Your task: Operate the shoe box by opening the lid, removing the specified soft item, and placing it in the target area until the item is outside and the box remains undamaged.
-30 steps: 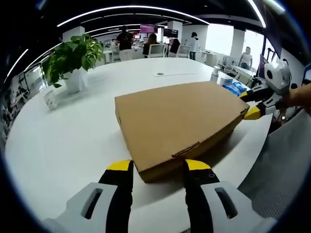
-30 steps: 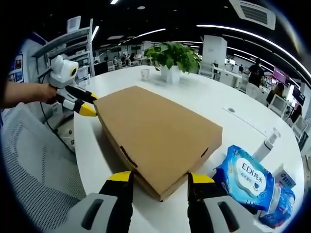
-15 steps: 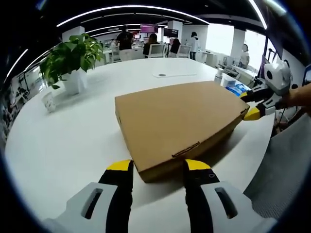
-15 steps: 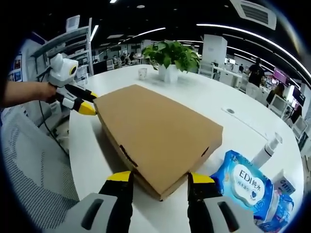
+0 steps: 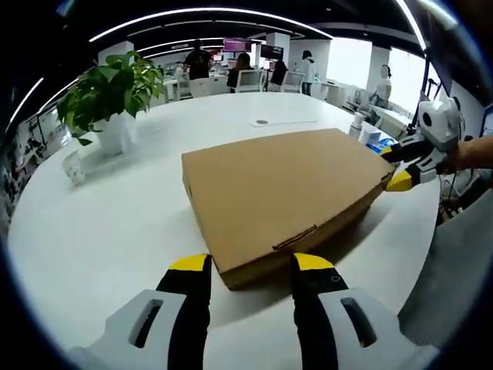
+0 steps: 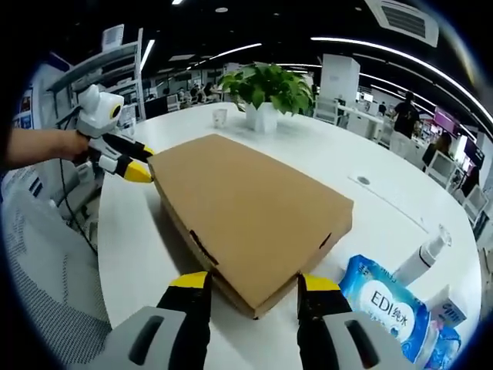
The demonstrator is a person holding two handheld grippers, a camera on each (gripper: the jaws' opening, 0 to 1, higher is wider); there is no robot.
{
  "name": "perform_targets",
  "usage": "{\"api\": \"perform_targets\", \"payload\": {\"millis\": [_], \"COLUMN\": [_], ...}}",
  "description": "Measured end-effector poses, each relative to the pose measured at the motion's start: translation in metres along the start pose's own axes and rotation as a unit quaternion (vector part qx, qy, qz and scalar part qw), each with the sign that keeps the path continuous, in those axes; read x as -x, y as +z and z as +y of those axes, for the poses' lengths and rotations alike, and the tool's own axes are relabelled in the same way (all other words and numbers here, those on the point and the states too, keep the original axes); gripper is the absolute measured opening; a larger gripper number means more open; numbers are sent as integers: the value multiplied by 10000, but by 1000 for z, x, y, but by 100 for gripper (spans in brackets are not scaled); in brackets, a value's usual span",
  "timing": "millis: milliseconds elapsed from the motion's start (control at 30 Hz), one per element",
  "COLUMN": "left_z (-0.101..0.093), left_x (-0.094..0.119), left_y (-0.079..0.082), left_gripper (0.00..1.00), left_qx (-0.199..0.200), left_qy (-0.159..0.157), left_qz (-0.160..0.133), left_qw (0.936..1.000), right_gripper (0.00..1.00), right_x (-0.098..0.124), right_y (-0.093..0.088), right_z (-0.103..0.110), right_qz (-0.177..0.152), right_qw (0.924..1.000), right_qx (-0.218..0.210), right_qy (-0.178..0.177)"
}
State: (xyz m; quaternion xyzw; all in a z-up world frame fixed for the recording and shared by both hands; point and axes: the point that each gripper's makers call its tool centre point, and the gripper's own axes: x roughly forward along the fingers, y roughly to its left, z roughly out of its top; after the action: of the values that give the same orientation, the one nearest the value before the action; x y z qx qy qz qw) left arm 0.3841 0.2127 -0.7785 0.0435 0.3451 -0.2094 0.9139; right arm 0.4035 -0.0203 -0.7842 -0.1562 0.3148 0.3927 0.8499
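open-plan office space with ceiling light strips surrounds a big round white table [image 5: 100, 231], and people stand and sit at desks far behind it. a flat brown cardboard shoe box [image 5: 281, 193] lies on the table toward the edge nearest the person, its lid shut and a small tab slot showing on the side wall that faces the left gripper view.

the left gripper [image 5: 250, 266] sits low at one corner of the box, its yellow-tipped jaws spread apart with the corner between them and nothing clamped. in the right gripper view the same tool comes in from the left, held by a hand [image 6: 58, 145], its tips at the far-left corner of the box.

the right gripper [image 6: 253, 284] is at the opposite corner, jaws likewise parted around the corner and not closed on it; in the left gripper view its yellow tips touch or nearly touch that corner, too close to tell which.

a potted plant [image 6: 266, 89] in a white pot stands near the far edge of the table, with a small paper cup [image 6: 220, 117] beside it. a blue pack of wet wipes [image 6: 389, 302] and a white spray bottle [image 6: 420, 258] lie beside the box, near the table edge by the right gripper.
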Motion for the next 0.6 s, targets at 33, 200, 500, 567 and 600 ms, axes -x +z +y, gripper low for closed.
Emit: {"api": "perform_targets", "payload": {"millis": [33,200,500,567,600], "left_z": [1,6,12,12,12], "left_x": [-1,-9,-24,-27,-28], "left_y": [1,8,20,22,23], "left_gripper": [41,41,41,41,41], "left_qx": [1,3,23,35,44], "left_qy": [-1,-23,-57,-66,-68], "left_qz": [-3,4,3,3,5], "left_qw": [10000,10000,10000,10000,10000], "right_gripper": [42,42,42,42,42], "right_x": [-1,-7,-15,-16,-17], "right_y": [1,5,11,11,11], "right_z": [-1,-10,-26,-29,-31], "right_qz": [1,16,73,82,87], "right_qw": [10000,10000,10000,10000,9999], "right_qx": [2,-7,-34,-24,-20], "right_qy": [1,-5,-35,-43,-47]}}
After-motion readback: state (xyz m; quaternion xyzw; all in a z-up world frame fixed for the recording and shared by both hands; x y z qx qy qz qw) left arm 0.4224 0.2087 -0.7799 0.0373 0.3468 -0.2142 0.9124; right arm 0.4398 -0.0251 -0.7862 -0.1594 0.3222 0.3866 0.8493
